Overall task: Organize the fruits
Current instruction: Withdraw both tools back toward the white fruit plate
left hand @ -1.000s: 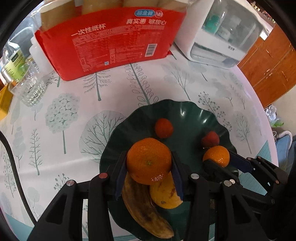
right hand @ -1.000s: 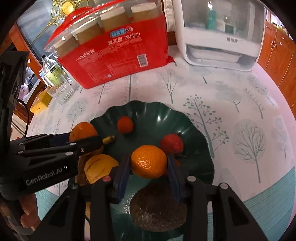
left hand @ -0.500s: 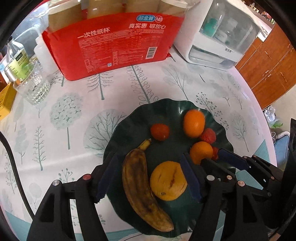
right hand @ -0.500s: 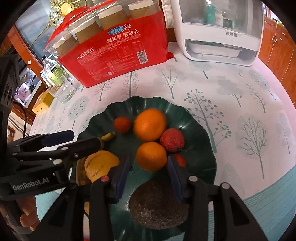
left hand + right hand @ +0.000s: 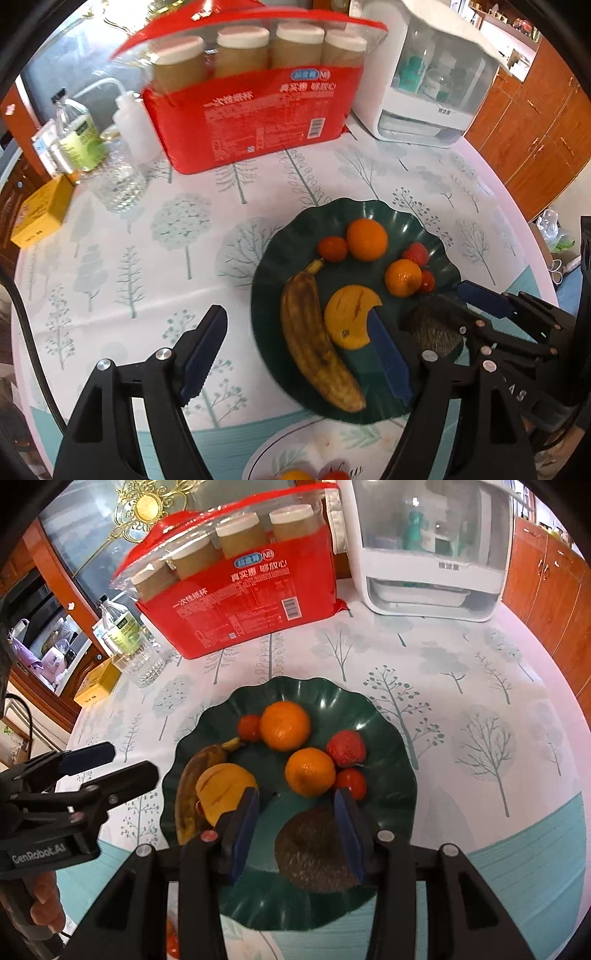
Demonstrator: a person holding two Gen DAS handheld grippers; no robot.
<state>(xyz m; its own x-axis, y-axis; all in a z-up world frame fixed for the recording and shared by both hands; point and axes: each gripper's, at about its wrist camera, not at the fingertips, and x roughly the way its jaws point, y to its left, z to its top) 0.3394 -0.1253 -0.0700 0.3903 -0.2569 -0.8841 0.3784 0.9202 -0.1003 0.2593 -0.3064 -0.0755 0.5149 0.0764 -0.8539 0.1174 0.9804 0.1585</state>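
A: Fruit's all on the green plate (image 5: 388, 716), mid tabletop (image 5: 480, 686). Big orange (image 5: 284, 725) at the far side, small orange (image 5: 310, 771) nearer, banana (image 5: 314, 343) and yellow fruit (image 5: 347, 317) on the left, strawberry (image 5: 346, 748) and two small tomatoes on the right and far side.

B: Fingers?

A: Left gripper (image 5: 299, 354) spread wide, holding nothing, one finger over the plate by the yellow fruit, the other over bare cloth. Right gripper (image 5: 295, 823) moderately open, empty, straddling the brown kiwi-like fruit (image 5: 314, 849) at the plate's near edge.

B: Handling?

A: Oranges look firm, round, likely to roll; pinch across the middle. Banana is browned, probably soft, so grip mid-length, lightly. Strawberry bruises easily.

B: Surroundings?

A: Red cup pack (image 5: 255, 110) and white appliance (image 5: 428, 554) far, bottles (image 5: 81, 136) and yellow box (image 5: 40, 210) far left. Second plate edge showing near, contents unclear.
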